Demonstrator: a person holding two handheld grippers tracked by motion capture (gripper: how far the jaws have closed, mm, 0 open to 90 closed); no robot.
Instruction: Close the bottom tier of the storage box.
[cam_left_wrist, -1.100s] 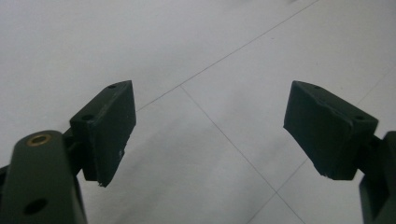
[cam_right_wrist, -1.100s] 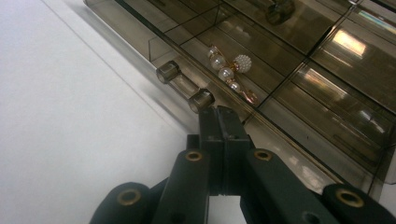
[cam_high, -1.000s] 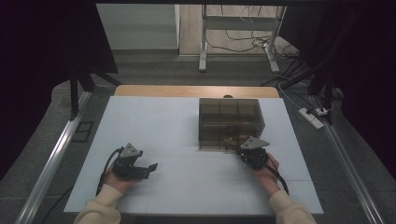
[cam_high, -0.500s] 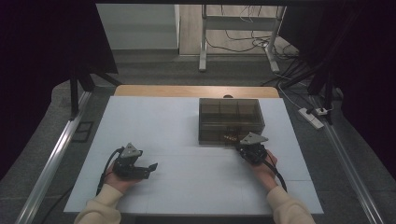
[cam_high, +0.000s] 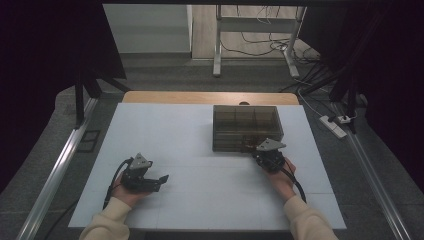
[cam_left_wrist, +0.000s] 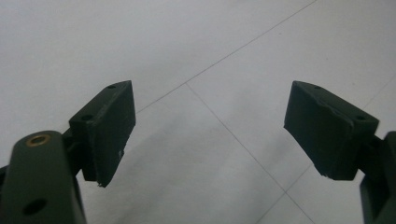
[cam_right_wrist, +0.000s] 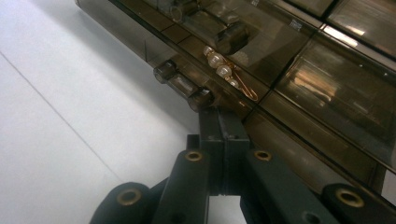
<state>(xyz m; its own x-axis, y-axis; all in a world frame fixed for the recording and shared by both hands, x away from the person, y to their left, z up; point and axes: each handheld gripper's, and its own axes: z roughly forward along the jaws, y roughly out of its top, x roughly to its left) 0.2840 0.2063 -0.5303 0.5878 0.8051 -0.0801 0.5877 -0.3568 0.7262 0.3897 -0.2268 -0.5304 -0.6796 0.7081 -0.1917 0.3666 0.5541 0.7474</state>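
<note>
A smoky see-through compartment box (cam_high: 245, 125) stands on the white table (cam_high: 190, 130), right of centre. My right gripper (cam_high: 256, 151) is at its near front edge, jaws shut. In the right gripper view the shut tips (cam_right_wrist: 223, 114) touch the box (cam_right_wrist: 299, 79) right beside a small front latch (cam_right_wrist: 184, 86). Whether they pinch the lid's lip is hidden. A gold pin with pearls (cam_right_wrist: 226, 74) lies in a compartment just past the tips. My left gripper (cam_high: 162, 178) rests low at the near left, open. Its pads (cam_left_wrist: 109, 128) stand wide apart over bare table.
A wooden edge (cam_high: 210, 97) runs along the table's far side. A power strip (cam_high: 335, 125) lies on the floor to the right, and a metal rail (cam_high: 60, 165) runs along the left. Cables trail from both grippers toward the person's sleeves.
My right gripper has crept a little forward to the box's front edge. The left gripper has stayed where it was, still open.
</note>
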